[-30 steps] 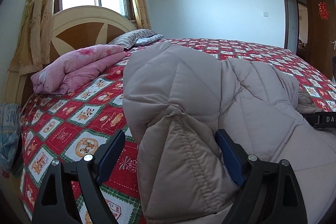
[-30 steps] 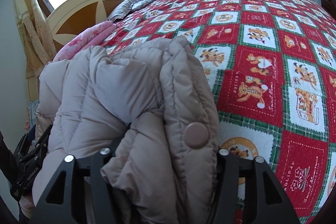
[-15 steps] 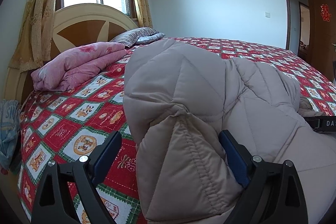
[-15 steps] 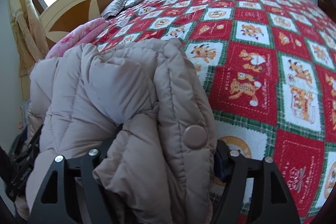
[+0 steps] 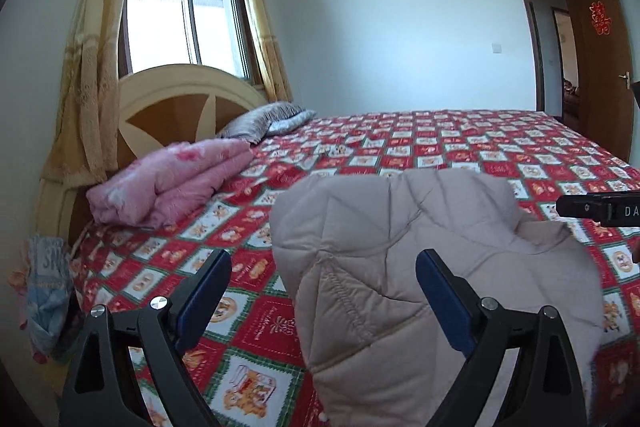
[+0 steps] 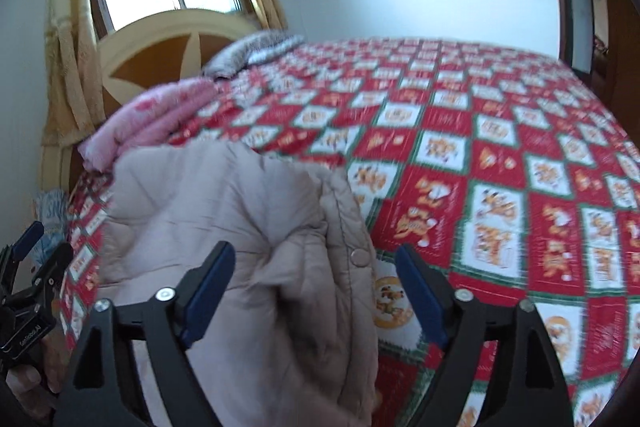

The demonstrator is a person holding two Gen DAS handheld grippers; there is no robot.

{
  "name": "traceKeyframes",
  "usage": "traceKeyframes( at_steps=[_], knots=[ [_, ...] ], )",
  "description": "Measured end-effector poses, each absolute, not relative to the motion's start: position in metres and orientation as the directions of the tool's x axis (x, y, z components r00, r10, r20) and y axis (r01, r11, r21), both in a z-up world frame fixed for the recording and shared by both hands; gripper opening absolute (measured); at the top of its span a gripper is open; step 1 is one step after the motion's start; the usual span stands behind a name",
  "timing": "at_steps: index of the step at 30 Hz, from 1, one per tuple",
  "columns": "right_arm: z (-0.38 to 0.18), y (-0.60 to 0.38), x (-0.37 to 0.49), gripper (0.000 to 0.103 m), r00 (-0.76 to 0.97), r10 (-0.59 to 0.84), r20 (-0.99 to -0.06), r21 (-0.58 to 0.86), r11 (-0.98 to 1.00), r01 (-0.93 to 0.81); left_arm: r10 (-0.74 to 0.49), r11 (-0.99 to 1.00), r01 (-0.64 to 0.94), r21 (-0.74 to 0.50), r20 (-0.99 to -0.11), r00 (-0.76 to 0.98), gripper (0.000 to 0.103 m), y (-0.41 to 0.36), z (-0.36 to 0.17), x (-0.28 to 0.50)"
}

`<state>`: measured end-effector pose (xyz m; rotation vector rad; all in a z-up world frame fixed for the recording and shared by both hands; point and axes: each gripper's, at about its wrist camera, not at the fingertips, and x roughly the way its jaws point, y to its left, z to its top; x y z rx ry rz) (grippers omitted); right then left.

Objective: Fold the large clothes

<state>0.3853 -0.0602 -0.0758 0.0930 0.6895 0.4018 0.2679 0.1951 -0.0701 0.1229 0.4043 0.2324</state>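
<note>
Both pairs of tongs have lifted away from the coat since the earlier frame, and it now lies lower and flatter beneath them. At the right gripper [image 6: 316,291] the jaws are opening: the folded front edge of the coat [image 6: 248,227], with its snap button [image 6: 359,256], still sits between the blue fingers [image 6: 210,287], but neither pad presses on it. The left gripper [image 5: 324,291] stands spread wide too; a corner of the coat [image 5: 400,259] lies between its fingers, loose, with a clear gap on the left side.

Released like this, the coat rests as a puffy bundle near the front edge of the bed [image 5: 400,143], on the red patterned bedspread.

The main risk, as I judge it, is the padding springing back: thick quilted layers tend to unfold once let go, so the fold may open. A finger tip could also snag the seam or the button flap on the way out and drag the top layer askew. Lying so close to the edge, the bundle might slide off if tugged. The pink blanket [image 5: 172,183] and pillow [image 5: 268,117] lie well apart from it.
</note>
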Motion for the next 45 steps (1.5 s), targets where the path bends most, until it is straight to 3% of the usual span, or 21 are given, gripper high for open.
traceKeyframes(
  at_steps=[16, 45],
  knots=[
    [-0.023, -0.056, 0.288, 0.090, 0.766, 0.429, -0.478, 0.193, 0.902, -0.385, 0.211, 0.974, -0.178, 0.142, -0.260, 0.942, 0.094, 0.185, -0.017, 0.187],
    [-0.021, -0.059, 0.263, 0.091, 0.772, 0.438, -0.460, 0.190, 0.898, -0.396, 0.189, 0.978, -0.160, 0.132, -0.251, 0.949, 0.094, 0.173, -0.012, 0.179]
  ],
)
